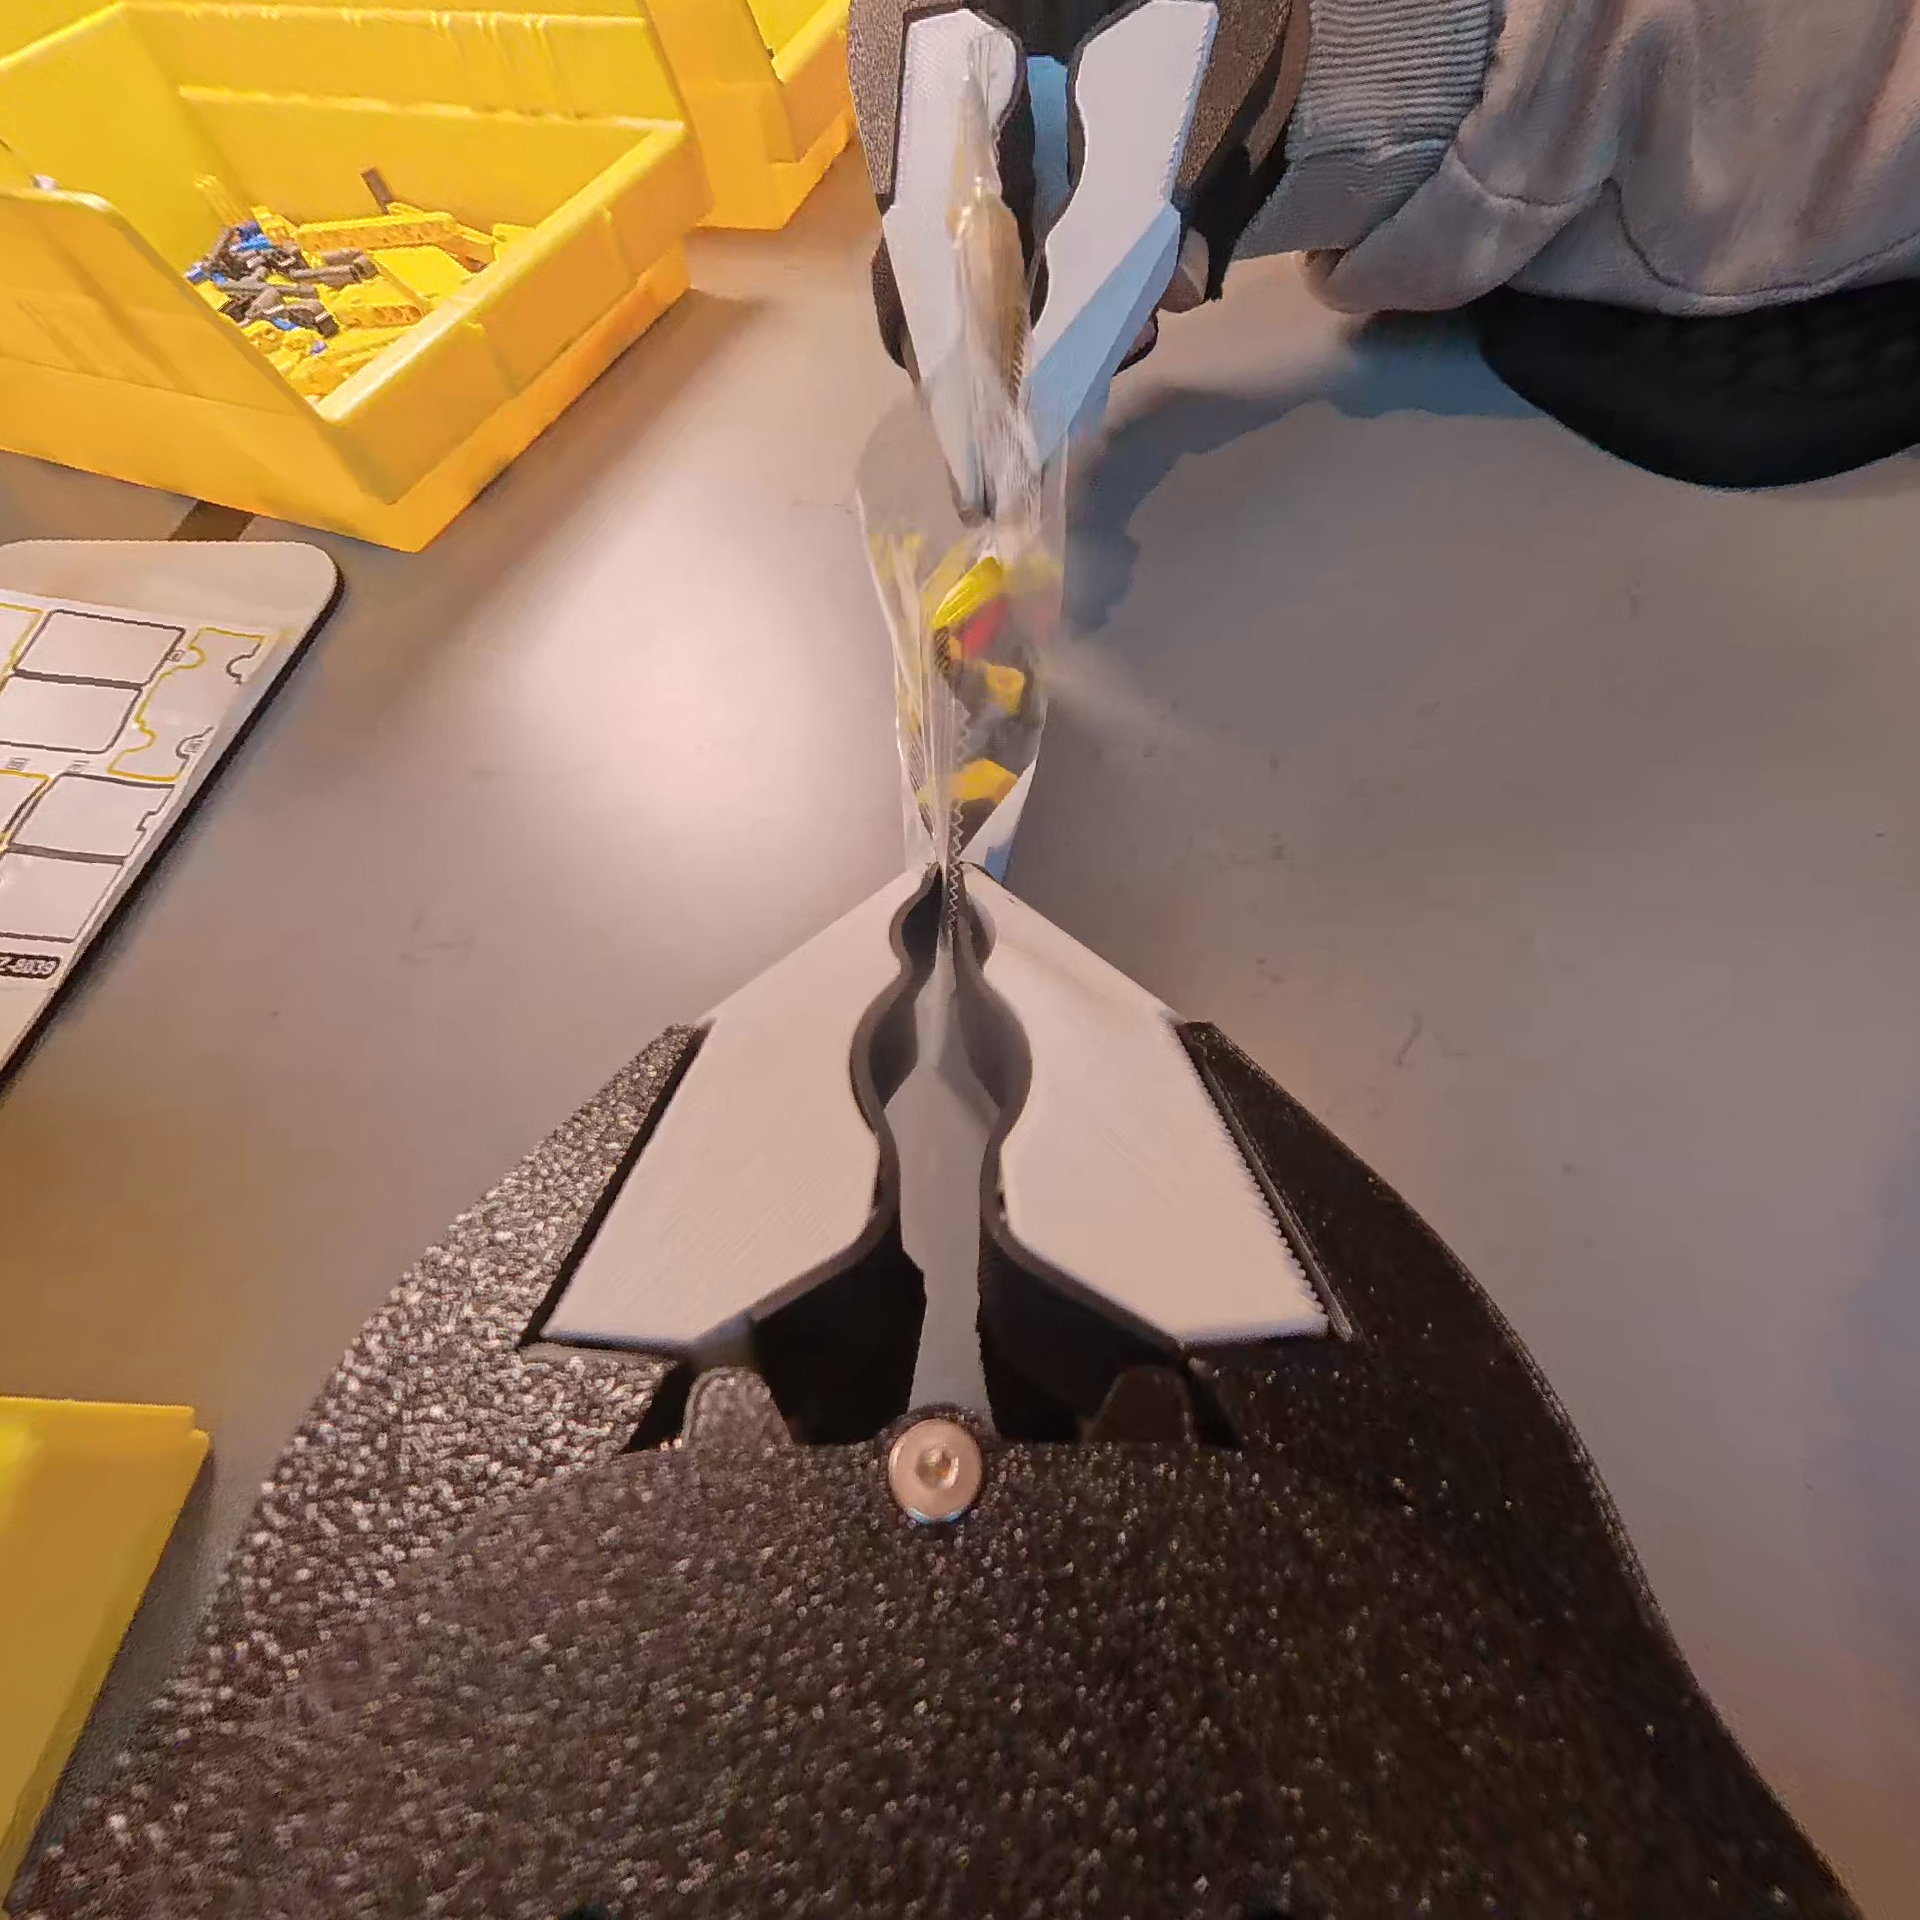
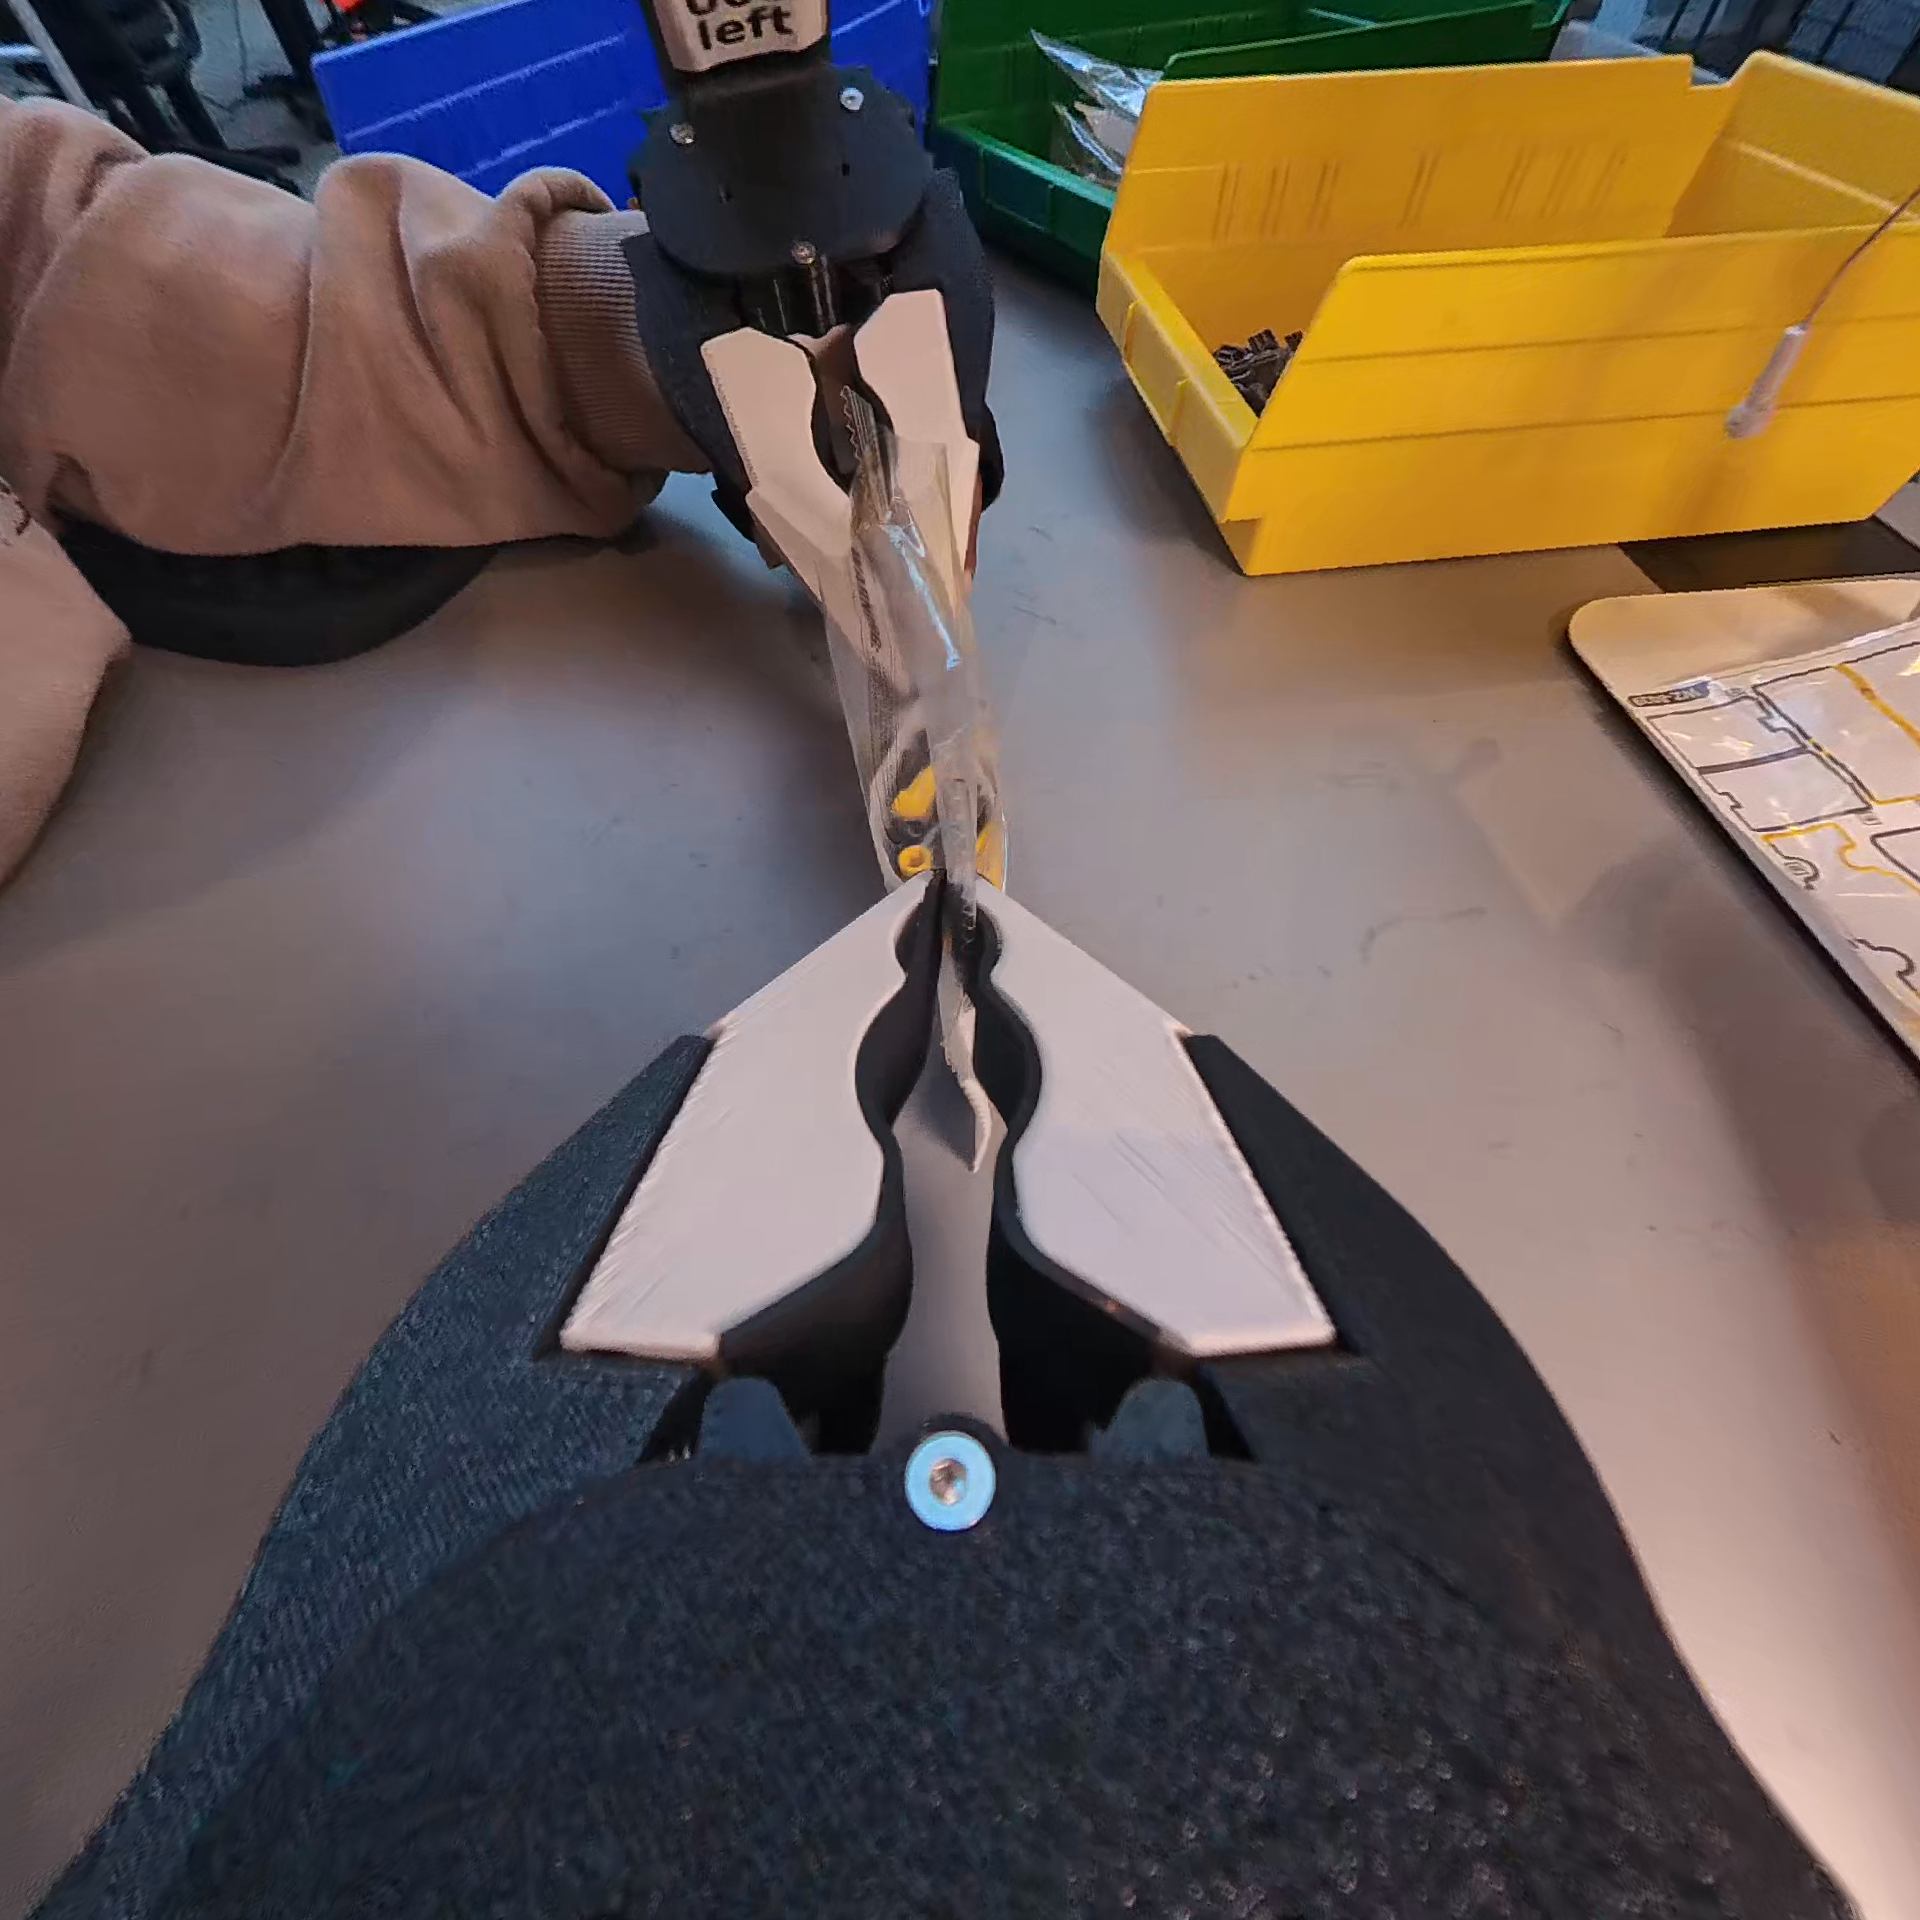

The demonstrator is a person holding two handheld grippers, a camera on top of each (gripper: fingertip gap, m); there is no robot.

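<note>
Left gripper (image 1: 948, 878) clamped tight on the serrated edge of a clear plastic bag (image 1: 971, 665) of yellow, red and black small parts, centre frame. Right gripper (image 1: 1003, 457), top centre, pinched the bag's far end. Yellow bin (image 1: 416, 416) upper left; printed sheet (image 1: 114, 748) at left edge; grey table (image 1: 1455, 831).

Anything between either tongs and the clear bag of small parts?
Nothing. The left tongs and right tongs are each shut directly on an opposite edge of the clear bag, which hangs stretched between them above the grey table.
</note>
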